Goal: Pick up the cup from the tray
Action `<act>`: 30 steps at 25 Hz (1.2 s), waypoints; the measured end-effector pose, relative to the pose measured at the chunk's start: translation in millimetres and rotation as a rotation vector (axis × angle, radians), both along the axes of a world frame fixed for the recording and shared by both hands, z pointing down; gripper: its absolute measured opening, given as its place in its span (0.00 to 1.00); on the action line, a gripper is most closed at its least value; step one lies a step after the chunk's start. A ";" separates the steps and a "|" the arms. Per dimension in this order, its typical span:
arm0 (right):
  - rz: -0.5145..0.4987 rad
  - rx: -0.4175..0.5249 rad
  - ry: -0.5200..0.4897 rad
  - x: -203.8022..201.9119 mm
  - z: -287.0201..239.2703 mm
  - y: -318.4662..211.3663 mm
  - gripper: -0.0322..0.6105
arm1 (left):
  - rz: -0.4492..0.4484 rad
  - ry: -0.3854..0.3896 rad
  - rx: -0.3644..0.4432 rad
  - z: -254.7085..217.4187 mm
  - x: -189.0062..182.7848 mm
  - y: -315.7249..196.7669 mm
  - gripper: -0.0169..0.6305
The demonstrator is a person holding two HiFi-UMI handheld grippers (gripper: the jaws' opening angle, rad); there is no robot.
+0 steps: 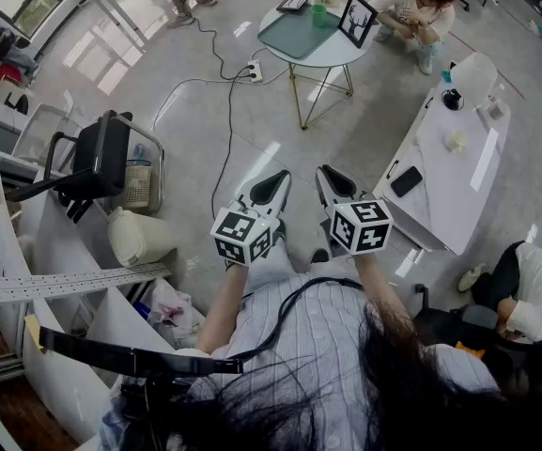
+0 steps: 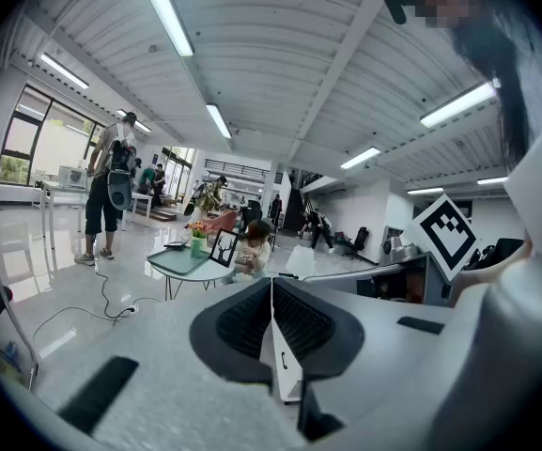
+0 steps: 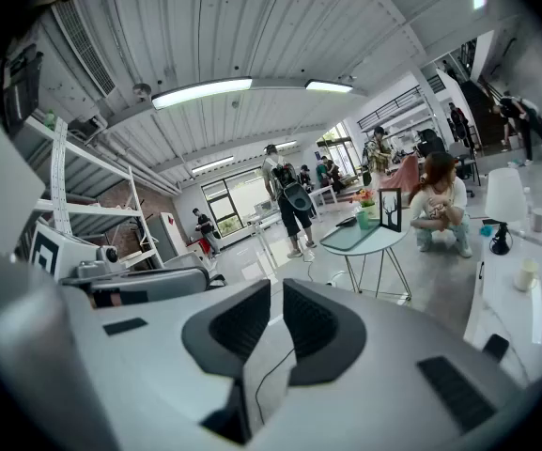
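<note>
Step in hand: the approach is judged not yet begun, as both claws are held close to the body and well apart from the work

- The glossy grey floor [image 1: 280,130], polished enough to carry window reflections, lies between the claws and the target and is crossed by a thin black cable [image 1: 227,111]
- Well ahead of both claws, a round white bench [image 1: 342,54] on slender gold wire legs is noted
- A flat teal tray [image 1: 294,34], rectangular with rounded corners and apparently smooth plastic, is carried on it
- The left claw [image 1: 275,181] is found fully closed, ribbed dark pads together, with nothing between
- The right claw [image 1: 330,178] is found parted by a slit only, and empty
- The cup [image 1: 319,14], small, green, cylindrical and judged light and rigid, stands at the tray's far edge, far ahead of both claws and just beside a black picture frame [image 1: 356,20]

Next move, as judged: the distance is to be closed, one claw opened wider than the cup, and its pads set either side of the wall before closing, with the frame to be avoided
</note>
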State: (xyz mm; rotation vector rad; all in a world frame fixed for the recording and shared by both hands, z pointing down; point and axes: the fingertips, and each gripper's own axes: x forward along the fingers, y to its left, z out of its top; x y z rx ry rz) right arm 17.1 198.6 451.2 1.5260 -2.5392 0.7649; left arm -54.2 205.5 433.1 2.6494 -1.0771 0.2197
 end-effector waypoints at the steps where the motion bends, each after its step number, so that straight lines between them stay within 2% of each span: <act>1: 0.001 -0.001 -0.001 1.6 -0.8 -0.1 0.14 | 0.001 0.000 0.001 -0.3 1.5 0.1 0.05; 22: -0.014 0.011 -0.004 28.7 0.6 -4.5 0.14 | -0.025 0.016 -0.027 9.8 21.9 -8.9 0.05; 30: 0.015 -0.022 -0.009 37.5 14.4 -49.8 0.14 | 0.003 0.011 -0.052 22.6 30.0 -59.6 0.05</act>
